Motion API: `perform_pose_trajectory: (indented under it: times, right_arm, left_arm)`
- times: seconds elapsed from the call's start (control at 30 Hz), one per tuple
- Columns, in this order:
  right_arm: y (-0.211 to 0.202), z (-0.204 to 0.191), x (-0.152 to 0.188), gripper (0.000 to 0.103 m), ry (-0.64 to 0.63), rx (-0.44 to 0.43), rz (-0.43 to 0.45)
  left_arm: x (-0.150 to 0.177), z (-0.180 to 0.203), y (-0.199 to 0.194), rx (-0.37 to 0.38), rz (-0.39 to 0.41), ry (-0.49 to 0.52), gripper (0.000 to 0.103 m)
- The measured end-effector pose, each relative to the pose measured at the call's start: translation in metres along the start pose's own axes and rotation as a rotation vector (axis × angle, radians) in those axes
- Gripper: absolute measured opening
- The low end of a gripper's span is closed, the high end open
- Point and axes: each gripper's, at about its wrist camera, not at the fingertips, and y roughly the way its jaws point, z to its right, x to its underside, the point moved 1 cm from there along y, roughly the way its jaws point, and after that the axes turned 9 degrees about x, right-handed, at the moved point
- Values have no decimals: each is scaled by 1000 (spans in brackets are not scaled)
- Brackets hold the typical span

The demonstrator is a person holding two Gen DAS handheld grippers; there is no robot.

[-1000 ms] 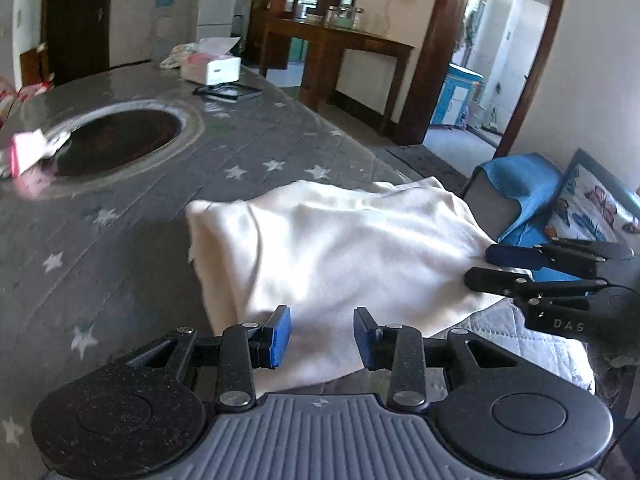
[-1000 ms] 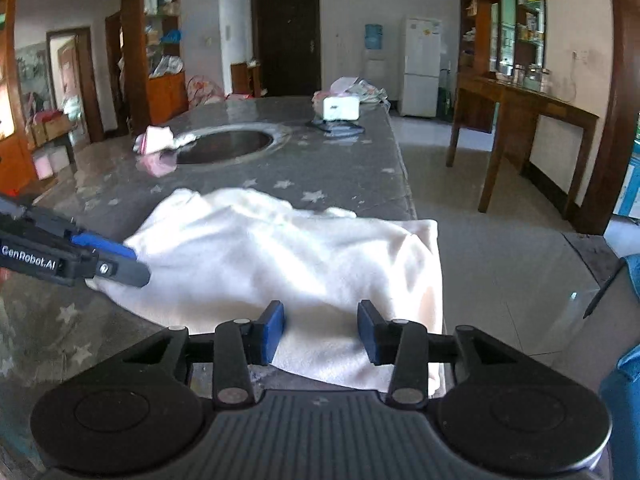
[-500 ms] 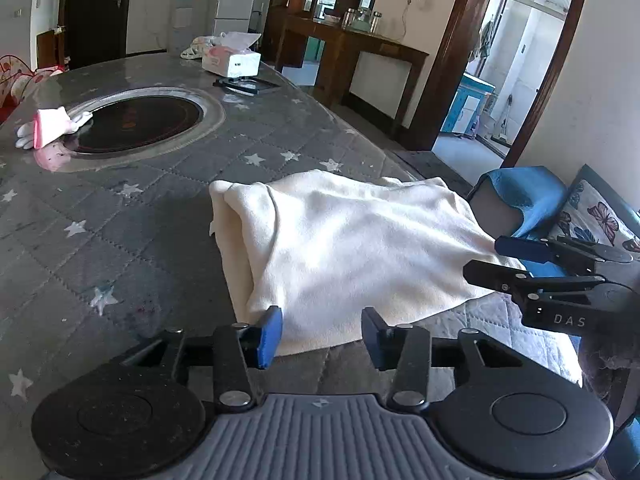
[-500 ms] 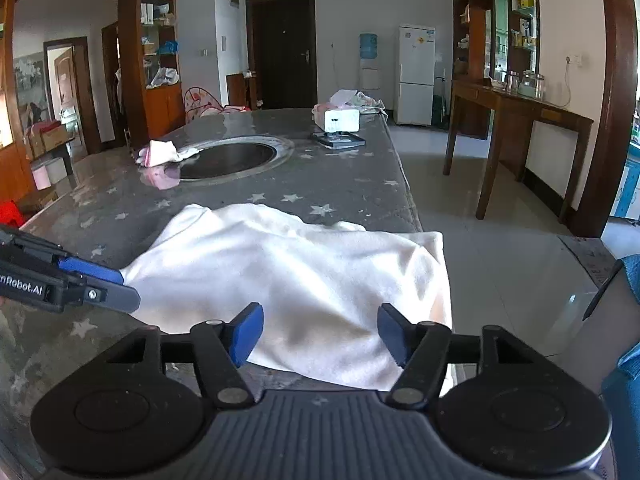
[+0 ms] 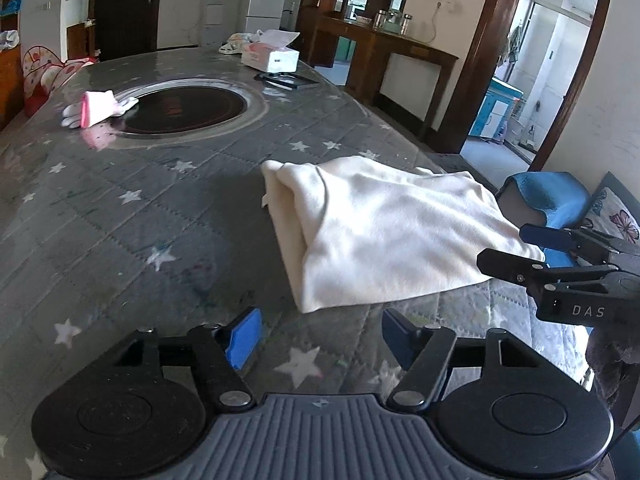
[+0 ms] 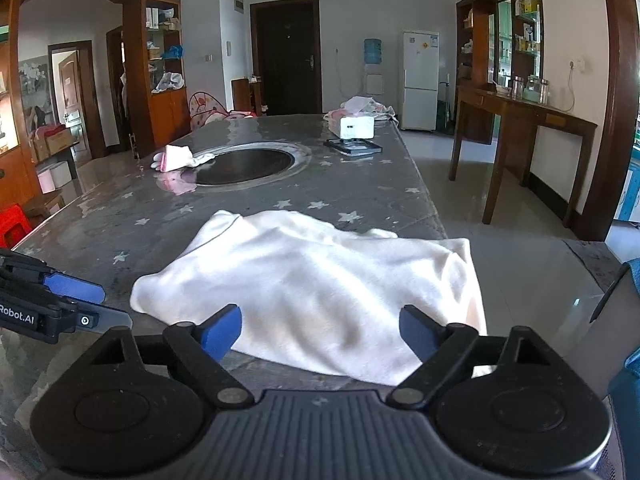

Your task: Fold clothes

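Both grippers pulled back off cloth [image 5: 384, 236]; jaws have just been opening. Left gripper [image 5: 320, 338] spread, empty, over bare desk [image 5: 160, 216]. Right gripper [image 6: 320, 330] spread wide, cloth just ahead, folded flat.

- Daylight enters through the doorway [image 5: 556, 80] on the right, leaving the room bright.
- Glare streaks the glossy desk [image 5: 192, 60] at its far end.
- Fisheye bending curves the door frames; corners go black.
- Focus is sharp overall.
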Motion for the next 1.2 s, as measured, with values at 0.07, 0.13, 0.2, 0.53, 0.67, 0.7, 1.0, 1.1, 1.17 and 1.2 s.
perform_pose_trajectory:
  times: [0.07, 0.13, 0.2, 0.53, 0.67, 0.7, 1.0, 1.1, 1.17, 1.2]
  right_arm:
    - [-2, -4, 2, 94, -5, 0, -5]
    - [-3, -8, 5, 97, -15, -7, -19]
    - [-3, -11, 7, 99, -20, -9, -33]
    - [-4, -8, 22, 103, 33, 4, -121]
    - [-5, -6, 27, 103, 60, 3, -150]
    - [-5, -5, 28, 103, 65, -1, -159]
    - [-3, -9, 33, 103, 67, 35, -200]
    - [-3, -9, 34, 103, 65, 39, -201]
    - [-2, -10, 34, 103, 62, 45, -202]
    - [-2, -12, 35, 103, 54, 51, -201]
  left_arm:
    - [3, -2, -3, -5, -1, -7, 77]
    - [6, -3, -6, -11, -2, -8, 80]
    - [8, -4, -8, -24, -6, -14, 86]
    - [24, -13, -16, -43, -17, -57, 99]
    - [28, -15, -18, -47, -22, -66, 101]
    - [29, -15, -19, -49, -25, -63, 102]
    - [33, -11, -18, -46, -54, -51, 103]
    - [33, -10, -17, -55, -63, -40, 103]
    - [33, -9, -16, -59, -69, -34, 103]
    - [33, -9, -16, -60, -71, -31, 103]
